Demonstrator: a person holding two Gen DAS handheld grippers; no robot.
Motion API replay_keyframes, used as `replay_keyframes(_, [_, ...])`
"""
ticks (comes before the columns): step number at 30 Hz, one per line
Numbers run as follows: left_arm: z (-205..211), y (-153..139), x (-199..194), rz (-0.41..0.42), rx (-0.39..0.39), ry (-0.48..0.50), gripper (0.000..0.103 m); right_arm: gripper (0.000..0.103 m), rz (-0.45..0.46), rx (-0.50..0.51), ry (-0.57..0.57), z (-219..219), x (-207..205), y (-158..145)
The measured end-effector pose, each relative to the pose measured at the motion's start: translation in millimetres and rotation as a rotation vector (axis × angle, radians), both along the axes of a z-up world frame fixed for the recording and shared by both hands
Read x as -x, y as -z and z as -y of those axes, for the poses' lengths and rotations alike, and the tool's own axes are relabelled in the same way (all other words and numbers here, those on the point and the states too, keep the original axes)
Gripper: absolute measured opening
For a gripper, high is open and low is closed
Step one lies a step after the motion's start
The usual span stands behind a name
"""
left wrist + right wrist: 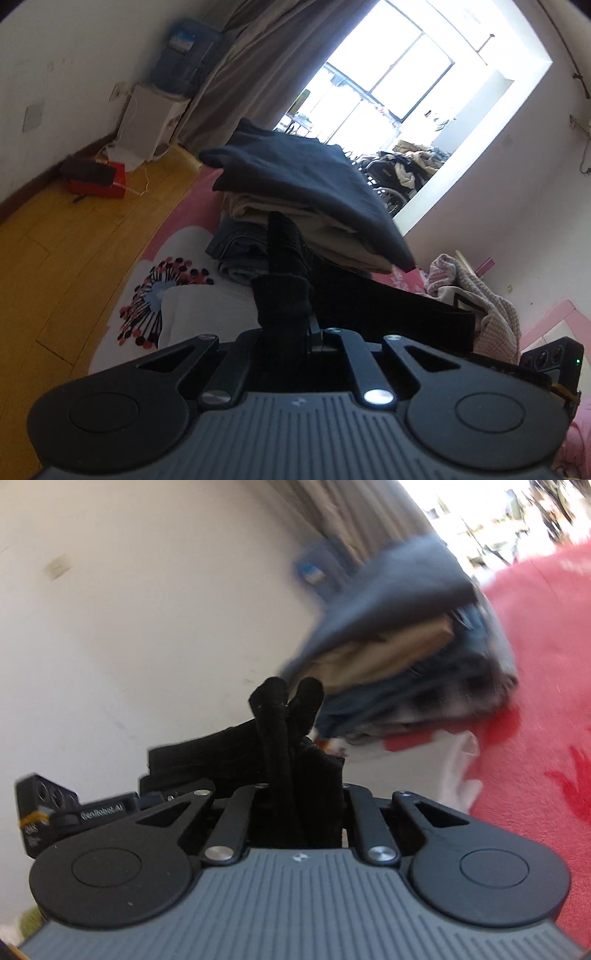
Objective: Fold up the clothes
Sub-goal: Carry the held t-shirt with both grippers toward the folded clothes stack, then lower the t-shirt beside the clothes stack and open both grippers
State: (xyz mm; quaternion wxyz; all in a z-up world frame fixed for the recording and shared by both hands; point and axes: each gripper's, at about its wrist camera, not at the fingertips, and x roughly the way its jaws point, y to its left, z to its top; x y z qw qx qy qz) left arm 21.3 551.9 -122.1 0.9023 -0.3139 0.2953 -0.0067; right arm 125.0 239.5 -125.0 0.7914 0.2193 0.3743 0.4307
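left wrist view: one stack of folded clothes [295, 206] sits on the pink bed [192, 206] at about 12 o'clock from the left tool [286, 254]. four layers can be counted in it: a dark garment on top, a beige one under it, then denim, then a paler piece at the bottom. one black garment [388, 306] stretches from the tool toward 3 o'clock, where a second black device [554, 362] pokes in, cut off by the frame edge. one heap of knitted cloth [480, 295] lies at 2 o'clock. on the wooden floor at 10 o'clock lies one red box [99, 181]; one water dispenser [155, 118] stands at 11 o'clock. the window area is blown out, and the pile below it is hard to read. the tool's fingers are wrapped in black fabric and pressed close together, with the black garment pinched at their base.

right wrist view: the whole frame is motion-blurred. one stack of clothes [406, 657] shows at 1 o'clock, its layers smeared, resting on the red-looking bed cover [535, 664]. the right tool [291, 698] has two black-covered fingertips nearly touching, almost fully closed, and black cloth [207, 753] bunches around their base and trails to 9 o'clock, so it grips that garment. one black device [48, 805] sits at 9 o'clock, partly cut off.
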Motion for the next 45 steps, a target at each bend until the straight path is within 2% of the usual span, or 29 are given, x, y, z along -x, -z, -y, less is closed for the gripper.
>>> replay_keyframes(4, [-11, 16, -26, -0.017, 0.019, 0.022, 0.005, 0.009, -0.071, 0.005, 0.015, -6, -25, 18])
replay_keyframes(12, [-17, 32, -76, -0.059, 0.007, 0.076, 0.005, 0.008, -0.098, 0.034, 0.029, -11, -62, 28])
replay_keyframes(20, [-20, 55, -91, -0.075, -0.014, 0.093, 0.006, 0.009, -0.036, 0.114, 0.025, -23, -81, 41])
replay_keyframes(23, [-20, 64, -95, -0.091, -0.052, 0.091, 0.013, 0.009, 0.006, 0.158, 0.020, -26, -82, 50])
replay_keyframes(24, [-21, 67, -96, -0.099, -0.066, 0.084, 0.023, 0.009, 0.010, 0.170, 0.013, -27, -84, 54])
replay_keyframes(25, [-22, 70, -98, -0.106, -0.079, 0.078, 0.026, 0.009, 0.013, 0.183, 0.013, -27, -86, 59])
replay_keyframes(28, [-30, 74, -98, -0.094, -0.068, 0.029, 0.029, 0.011, 0.032, 0.197, 0.014, -25, -91, 70])
replay_keyframes(30, [-38, 74, -97, -0.092, -0.062, -0.019, 0.031, 0.014, 0.041, 0.193, 0.013, -23, -94, 76])
replay_keyframes(31, [-42, 74, -96, -0.093, -0.059, -0.044, 0.034, 0.018, 0.042, 0.187, 0.017, -21, -96, 78])
replay_keyframes(32, [-46, 74, -96, -0.093, -0.057, -0.069, 0.036, 0.028, 0.039, 0.175, 0.034, -17, -98, 81])
replay_keyframes(36, [-63, 72, -85, -0.087, -0.023, -0.165, 0.036, 0.042, -0.033, 0.098, 0.127, 5, -113, 93])
replay_keyframes(39, [-69, 59, -67, -0.063, -0.033, -0.212, 0.036, 0.042, -0.100, 0.039, 0.246, 32, -124, 98])
replay_keyframes(40, [-66, 53, -61, -0.047, -0.046, -0.208, 0.036, 0.042, -0.092, 0.028, 0.278, 42, -124, 95])
replay_keyframes(43, [-48, 34, -53, -0.018, -0.113, -0.148, 0.037, 0.037, -0.013, 0.037, 0.311, 57, -115, 76])
replay_keyframes(45, [-30, 28, -57, -0.034, -0.160, -0.078, 0.038, 0.032, 0.051, 0.034, 0.241, 53, -105, 61])
